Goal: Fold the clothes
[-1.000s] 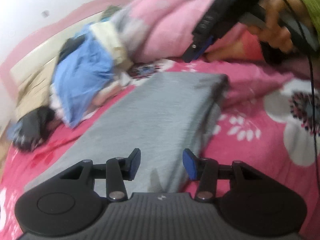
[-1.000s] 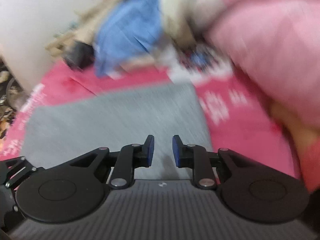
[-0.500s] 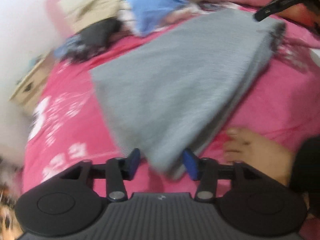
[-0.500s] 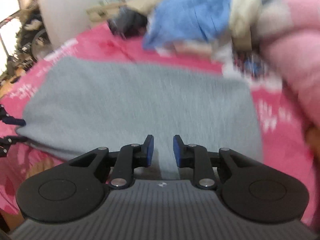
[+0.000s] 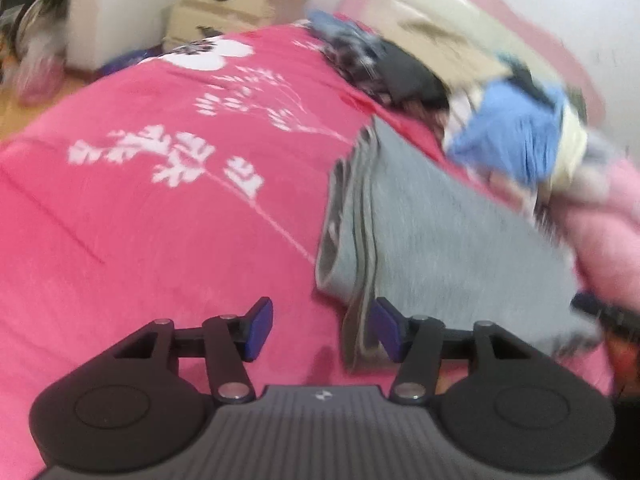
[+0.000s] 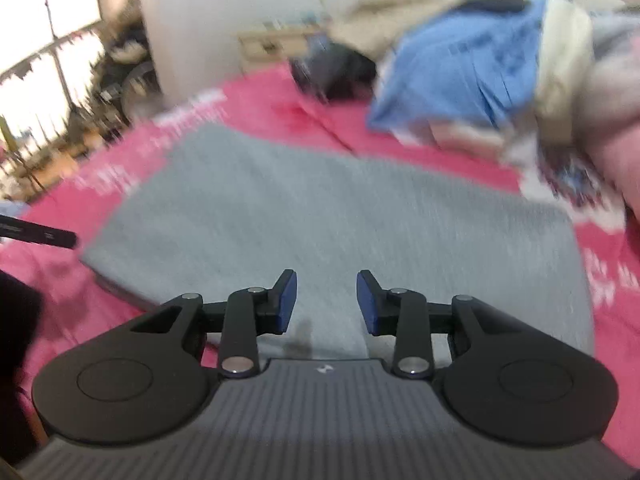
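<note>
A grey garment lies folded flat on the pink flowered bedspread, its stacked layers showing along the near edge. My left gripper sits at that edge's near corner. Its jaws are opening, and a strip of the grey cloth lies between them beside the right pad, not pressed. My right gripper hovers over the grey garment at its near long edge. Its jaws are opening with nothing pinched. The left gripper's fingertip shows at the garment's left end in the right wrist view.
A heap of unfolded clothes, with a blue piece and a dark piece, lies along the headboard. A pink blanket bulges at the right. A cream nightstand stands beyond the bed. A window is at the far left.
The left view has swung round from the garment's long side to its short layered edge, and the left jaws have widened. The right jaws have spread apart over the grey cloth.
</note>
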A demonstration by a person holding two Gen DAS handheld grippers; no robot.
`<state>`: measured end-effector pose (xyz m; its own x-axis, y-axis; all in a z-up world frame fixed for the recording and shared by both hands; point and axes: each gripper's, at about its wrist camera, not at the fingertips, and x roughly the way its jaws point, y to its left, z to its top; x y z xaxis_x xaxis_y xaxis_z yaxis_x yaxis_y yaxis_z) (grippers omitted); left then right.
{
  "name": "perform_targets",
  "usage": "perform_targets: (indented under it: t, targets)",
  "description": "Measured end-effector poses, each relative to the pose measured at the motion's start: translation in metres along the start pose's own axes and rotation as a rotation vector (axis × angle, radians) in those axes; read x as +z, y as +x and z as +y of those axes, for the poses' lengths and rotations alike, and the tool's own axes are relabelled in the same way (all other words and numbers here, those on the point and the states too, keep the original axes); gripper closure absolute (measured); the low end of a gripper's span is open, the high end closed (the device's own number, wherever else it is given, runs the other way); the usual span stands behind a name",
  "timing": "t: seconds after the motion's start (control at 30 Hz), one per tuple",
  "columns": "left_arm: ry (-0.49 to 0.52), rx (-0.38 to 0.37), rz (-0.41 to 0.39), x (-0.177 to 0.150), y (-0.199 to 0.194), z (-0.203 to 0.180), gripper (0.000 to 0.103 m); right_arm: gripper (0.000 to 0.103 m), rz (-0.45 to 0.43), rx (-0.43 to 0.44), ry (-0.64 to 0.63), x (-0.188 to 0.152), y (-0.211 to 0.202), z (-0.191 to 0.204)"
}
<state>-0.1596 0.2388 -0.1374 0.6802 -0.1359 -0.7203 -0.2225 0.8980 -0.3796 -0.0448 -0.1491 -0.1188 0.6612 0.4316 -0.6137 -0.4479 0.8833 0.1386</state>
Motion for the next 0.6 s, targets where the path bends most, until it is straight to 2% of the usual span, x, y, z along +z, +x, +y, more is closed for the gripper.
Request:
perform_targets:
  t: [0.13, 0.27, 0.4, 0.5, 0.53, 0.57, 0.6]
  targets:
    - [-0.018, -0.032, 0.004, 0.01, 0.007, 0.001, 0.044, 0.07, 0.029, 0.025, 0.055, 0.002, 0.025, 0.007]
    - [0.03, -0.097, 0.092, 0.008, 0.025, -0.007, 0.038, 0.07, 0.029, 0.066, 0.025, 0.008, 0.034, 0.03]
    - [0.019, -0.132, 0.187, 0.0, 0.055, -0.01, 0.041, 0.07, 0.035, 0.087, -0.036, 0.012, 0.042, 0.052]
    - [-0.001, -0.134, 0.217, -0.004, 0.069, -0.014, 0.051, 0.07, 0.048, 0.085, -0.038, 0.012, 0.043, 0.057]
    - [-0.005, -0.136, 0.214, -0.005, 0.071, -0.015, 0.058, 0.069, 0.05, 0.083, -0.033, 0.013, 0.043, 0.057]
    - [-0.005, -0.138, 0.208, -0.005, 0.072, -0.017, 0.072, 0.069, 0.051, 0.08, -0.028, 0.013, 0.043, 0.056]
    - [-0.026, -0.144, 0.211, -0.004, 0.072, -0.016, 0.078, 0.069, 0.051, 0.076, -0.022, 0.013, 0.042, 0.055]
